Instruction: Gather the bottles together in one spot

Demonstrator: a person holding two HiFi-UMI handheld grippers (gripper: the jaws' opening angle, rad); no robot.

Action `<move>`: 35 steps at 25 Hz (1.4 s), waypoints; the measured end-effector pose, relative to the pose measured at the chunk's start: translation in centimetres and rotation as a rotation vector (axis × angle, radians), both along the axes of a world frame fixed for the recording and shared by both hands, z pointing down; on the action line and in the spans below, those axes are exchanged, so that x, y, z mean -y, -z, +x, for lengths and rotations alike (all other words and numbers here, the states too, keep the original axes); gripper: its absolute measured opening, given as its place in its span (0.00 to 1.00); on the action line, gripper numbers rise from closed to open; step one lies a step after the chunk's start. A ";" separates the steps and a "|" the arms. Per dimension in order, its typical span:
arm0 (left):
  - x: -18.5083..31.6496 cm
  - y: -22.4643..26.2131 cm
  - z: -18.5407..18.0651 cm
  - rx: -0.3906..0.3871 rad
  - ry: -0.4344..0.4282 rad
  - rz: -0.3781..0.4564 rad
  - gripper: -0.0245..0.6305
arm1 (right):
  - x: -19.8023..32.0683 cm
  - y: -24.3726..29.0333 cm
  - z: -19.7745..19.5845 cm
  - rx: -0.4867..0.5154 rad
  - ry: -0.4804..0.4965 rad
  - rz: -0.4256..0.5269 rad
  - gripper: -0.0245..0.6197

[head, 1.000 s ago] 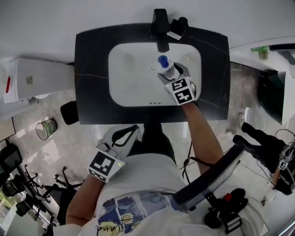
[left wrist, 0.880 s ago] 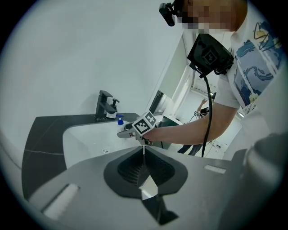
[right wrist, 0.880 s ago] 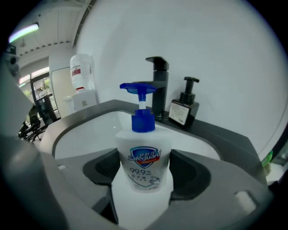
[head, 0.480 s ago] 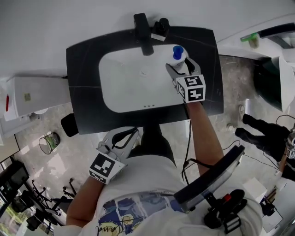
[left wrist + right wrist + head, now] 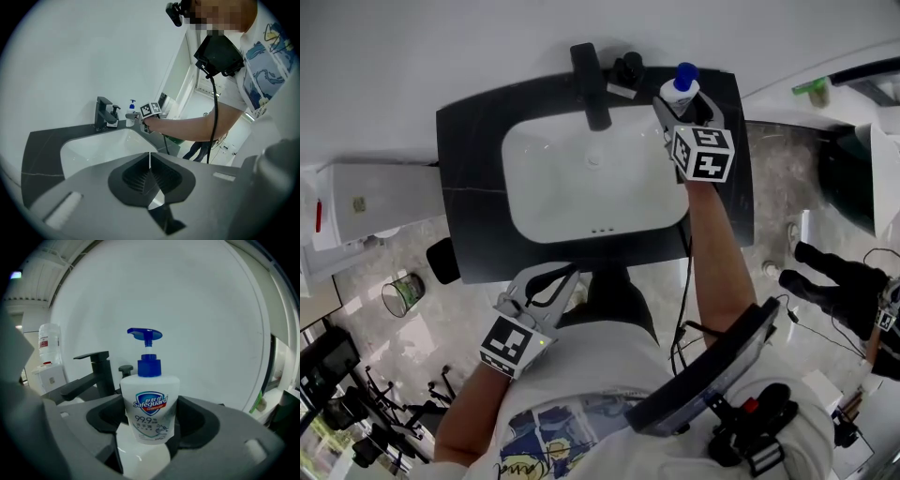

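A white soap bottle [image 5: 681, 90] with a blue pump is held between the jaws of my right gripper [image 5: 682, 105], over the back right corner of the black counter [image 5: 469, 187]. In the right gripper view the bottle [image 5: 150, 404] stands upright between the dark pads, label facing the camera. Whether its base touches the counter is hidden. A small dark bottle-like thing [image 5: 628, 67] stands just right of the black faucet [image 5: 588, 80]. My left gripper [image 5: 555, 281] hangs low by my waist, in front of the counter, shut and empty; its jaws meet in the left gripper view [image 5: 150, 171].
The white basin [image 5: 581, 187] fills the middle of the counter. A white fixture [image 5: 375, 187] stands to the left, with a small bin [image 5: 398, 292] on the floor. A green item [image 5: 811, 89] sits on a ledge at far right. Another person's legs [image 5: 834, 281] are at right.
My right gripper has carried the soap bottle from over the basin back and to the right, to the counter's back right corner. The left gripper has stayed by my waist.
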State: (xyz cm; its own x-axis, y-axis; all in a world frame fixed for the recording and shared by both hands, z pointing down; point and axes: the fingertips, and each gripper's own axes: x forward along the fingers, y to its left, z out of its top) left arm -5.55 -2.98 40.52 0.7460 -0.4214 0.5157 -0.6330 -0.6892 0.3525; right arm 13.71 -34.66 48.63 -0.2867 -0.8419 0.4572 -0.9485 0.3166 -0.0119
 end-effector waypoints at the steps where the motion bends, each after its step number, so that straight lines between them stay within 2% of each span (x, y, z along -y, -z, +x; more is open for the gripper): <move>1: 0.2 0.0 0.1 0.001 0.003 -0.002 0.06 | 0.7 0.0 0.1 0.007 -0.009 0.007 0.56; 12: 1.4 -0.8 0.0 0.041 0.039 -0.035 0.06 | 6.5 -1.0 0.4 0.080 -0.105 0.106 0.56; 22: 1.2 -1.2 -0.4 0.048 0.058 -0.042 0.06 | 4.6 -2.8 -0.2 0.042 -0.130 0.224 0.57; 27: 0.5 -1.1 -0.5 0.045 0.060 -0.030 0.06 | 4.3 -4.2 -0.1 0.002 -0.110 0.181 0.57; 30: 0.0 -0.6 -0.7 0.039 0.059 -0.025 0.06 | 3.5 -4.4 0.1 -0.007 -0.095 0.159 0.64; 35: -0.6 -0.4 -0.9 0.026 0.058 -0.009 0.06 | 2.1 -4.0 0.4 -0.032 -0.084 0.146 0.67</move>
